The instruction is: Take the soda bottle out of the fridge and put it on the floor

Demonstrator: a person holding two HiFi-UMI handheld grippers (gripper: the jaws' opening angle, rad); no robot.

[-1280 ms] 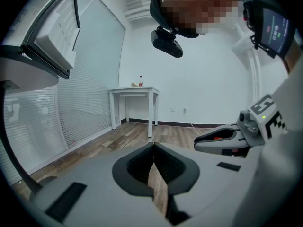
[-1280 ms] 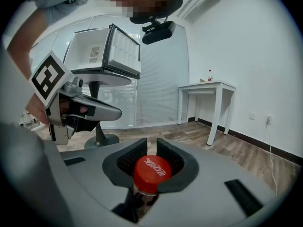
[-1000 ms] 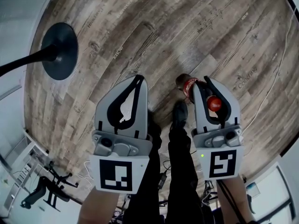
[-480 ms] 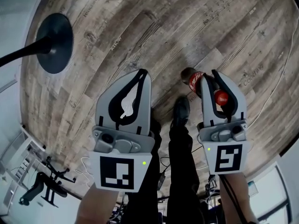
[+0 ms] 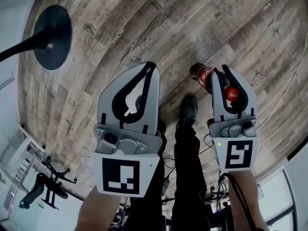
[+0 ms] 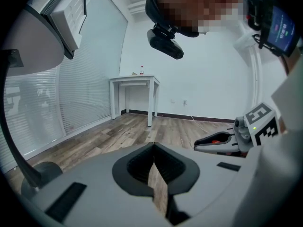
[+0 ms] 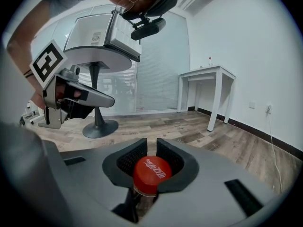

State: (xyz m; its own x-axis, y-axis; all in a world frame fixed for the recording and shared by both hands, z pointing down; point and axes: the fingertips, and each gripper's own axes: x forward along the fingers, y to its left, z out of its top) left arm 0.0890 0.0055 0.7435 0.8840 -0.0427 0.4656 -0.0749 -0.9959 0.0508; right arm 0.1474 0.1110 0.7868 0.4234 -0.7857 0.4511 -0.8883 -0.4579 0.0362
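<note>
**Figure: bottle carried over the floor, before set-down.**

My right gripper (image 5: 220, 69) is closed on the neck of the soda bottle (image 5: 204, 76), the 2 jaws set narrow just under the red cap (image 7: 152, 174), which sits in the dark hollow between them. My left gripper (image 5: 150, 65) is closed at its tips and carries nothing; only a sliver of wood shows through the slit behind them.

**Progress.** No fridge surrounds the bottle, which hangs over the open plank floor (image 5: 144, 28), a little ahead of my shoe (image 5: 187, 110). I judge step 1, getting it out, to be done. Step 2, standing it on the floor and letting go, is not yet done, since the neck is clamped. Whether the base touches the planks, I cannot tell from either view.

**Orientation.** The cap points up toward my gripper's camera, and the base points down at the floor. The long axis runs roughly upright from cap to base. In the head view the body shows foreshortened beyond the jaw tips, red label outward. A slight lean is possible.
</note>
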